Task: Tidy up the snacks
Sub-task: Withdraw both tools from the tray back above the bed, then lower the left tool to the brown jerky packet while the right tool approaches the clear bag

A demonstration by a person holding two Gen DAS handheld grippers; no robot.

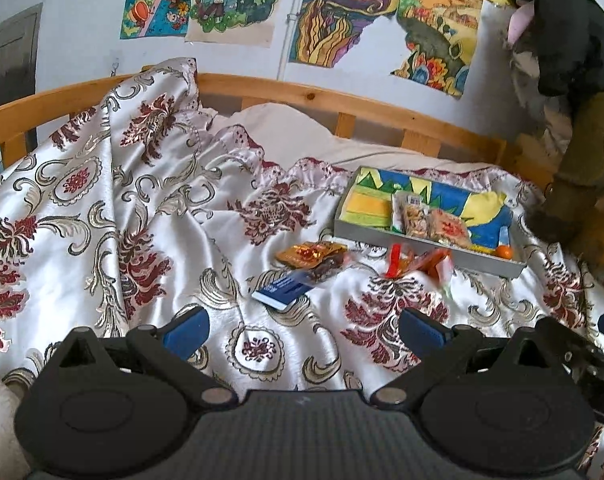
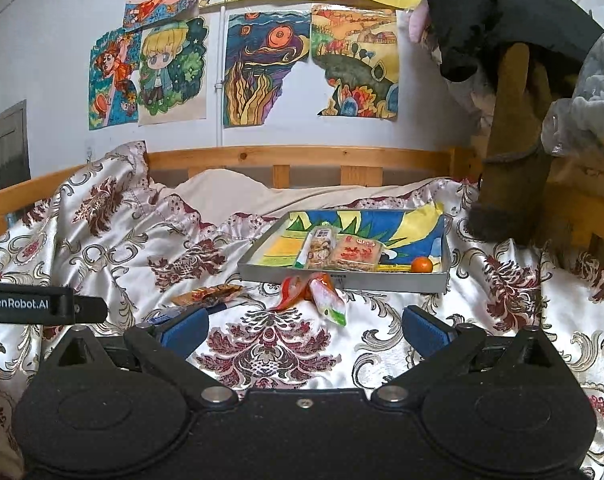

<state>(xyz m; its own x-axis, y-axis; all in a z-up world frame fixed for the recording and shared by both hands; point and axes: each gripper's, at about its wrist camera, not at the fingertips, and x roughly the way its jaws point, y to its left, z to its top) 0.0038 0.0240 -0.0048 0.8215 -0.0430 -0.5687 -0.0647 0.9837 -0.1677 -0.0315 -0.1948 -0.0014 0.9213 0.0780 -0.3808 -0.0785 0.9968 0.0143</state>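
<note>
1. The left gripper (image 1: 304, 330) hovers over the patterned bedspread (image 1: 101, 220) with its blue-padded fingers (image 1: 185, 330) spread wide and nothing between them.
2. The right gripper (image 2: 304, 330) is likewise wide open and empty, low over the bedspread, with bare cloth between its fingers.
3. The shallow grey tray (image 2: 342, 278) sits far and right on the bed, its near wall facing the grippers; its floor is lined with a bright drawing.
4. Inside the tray two clear snack packets (image 2: 342, 254) lie side by side near the middle, and a small orange fruit (image 2: 422, 265) rests against the near wall to the right.
5. Just outside the tray's near wall lies a red and orange wrapper pile (image 2: 314, 294), close to the wall; I cannot tell if it touches.
6. Left of that lie an orange-brown packet (image 1: 314, 258) and, nearer, a blue packet (image 1: 283, 290), its edge overlapping the brown one.
7. Open cloth stretches left of the snacks; the wooden bed rail (image 1: 302, 94) closes the far edge.
8. A dark plush toy (image 2: 510, 120) stands far right, just beside the tray's far right corner.
</note>
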